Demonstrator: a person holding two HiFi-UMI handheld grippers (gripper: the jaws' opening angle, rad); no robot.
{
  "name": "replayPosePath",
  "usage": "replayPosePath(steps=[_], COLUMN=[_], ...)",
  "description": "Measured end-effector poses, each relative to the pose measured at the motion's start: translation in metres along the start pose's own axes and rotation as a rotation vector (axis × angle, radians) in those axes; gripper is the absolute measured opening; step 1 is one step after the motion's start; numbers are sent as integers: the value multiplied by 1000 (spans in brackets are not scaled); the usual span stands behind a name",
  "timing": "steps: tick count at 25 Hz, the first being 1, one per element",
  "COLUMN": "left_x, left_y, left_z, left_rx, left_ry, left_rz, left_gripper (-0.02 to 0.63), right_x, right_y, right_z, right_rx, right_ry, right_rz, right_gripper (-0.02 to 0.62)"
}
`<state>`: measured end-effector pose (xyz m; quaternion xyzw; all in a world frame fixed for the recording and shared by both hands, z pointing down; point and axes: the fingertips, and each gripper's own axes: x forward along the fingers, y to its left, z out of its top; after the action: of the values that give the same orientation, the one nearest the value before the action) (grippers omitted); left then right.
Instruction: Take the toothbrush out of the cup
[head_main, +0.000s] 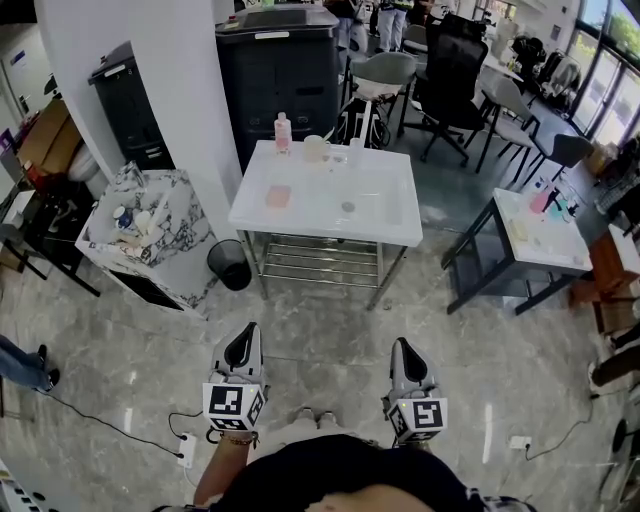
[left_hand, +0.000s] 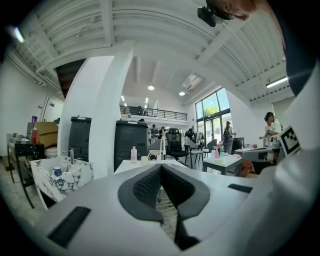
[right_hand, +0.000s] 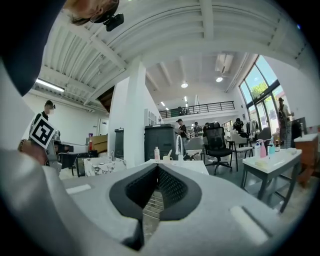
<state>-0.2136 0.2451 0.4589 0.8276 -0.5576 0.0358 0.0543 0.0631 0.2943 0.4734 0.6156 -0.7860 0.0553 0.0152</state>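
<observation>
The white sink table (head_main: 385, 190) is the landmark. It stands well ahead of the person (head_main: 340, 478) w/ open floor (head_main: 330, 330) between, so nothing on it is in reach yet. Left of it sits a marble-patterned basin unit (head_main: 180, 272). Right of it, well apart, is a smaller white table (head_main: 545, 245), and by its front-left leg a black bin (head_main: 229, 265). Along the sink table's far edge stand a pink bottle (head_main: 283, 132), the cup (head_main: 316, 148) just right of that, then a clear glass (head_main: 355, 150). The toothbrush (right_hand: 170, 152) sticks up past the cup's rim at a lean, prob. leaving enough free to pinch from above. The left gripper (head_main: 246, 335) and right gripper (head_main: 402, 348) are held low near the person's body, approx level and aimed at the sink table. Both pairs of jaws are pressed together w/ nothing between them, likely a carry posture before the approach.
</observation>
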Motion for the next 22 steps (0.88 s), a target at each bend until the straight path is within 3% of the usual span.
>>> replayPosePath(steps=[2, 3, 4, 5, 6, 11, 22], left_x=[3, 4, 6, 8, 10, 18, 53], left_y=[-2, -2, -2, -3, -4, -13, -10], left_z=[0, 0, 0, 0, 0, 0, 0], left_rx=[4, 9, 18, 29, 40, 45, 26], left_ry=[1, 1, 1, -1, -3, -6, -19], left_rz=[-4, 3, 12, 19, 20, 4, 61], left_gripper=[3, 91, 353, 433, 470, 508, 518], right_x=[0, 1, 1, 2, 2, 6, 27], right_y=[-3, -4, -4, -5, -6, -12, -40], right_z=[2, 2, 2, 0, -1, -3, -6], right_rx=[18, 23, 26, 29, 32, 47, 22], right_ry=[-15, -17, -16, -14, -10, -4, -13], right_rz=[-4, -6, -8, -11, -13, -16, 30], right_gripper=[5, 5, 5, 5, 5, 5, 5])
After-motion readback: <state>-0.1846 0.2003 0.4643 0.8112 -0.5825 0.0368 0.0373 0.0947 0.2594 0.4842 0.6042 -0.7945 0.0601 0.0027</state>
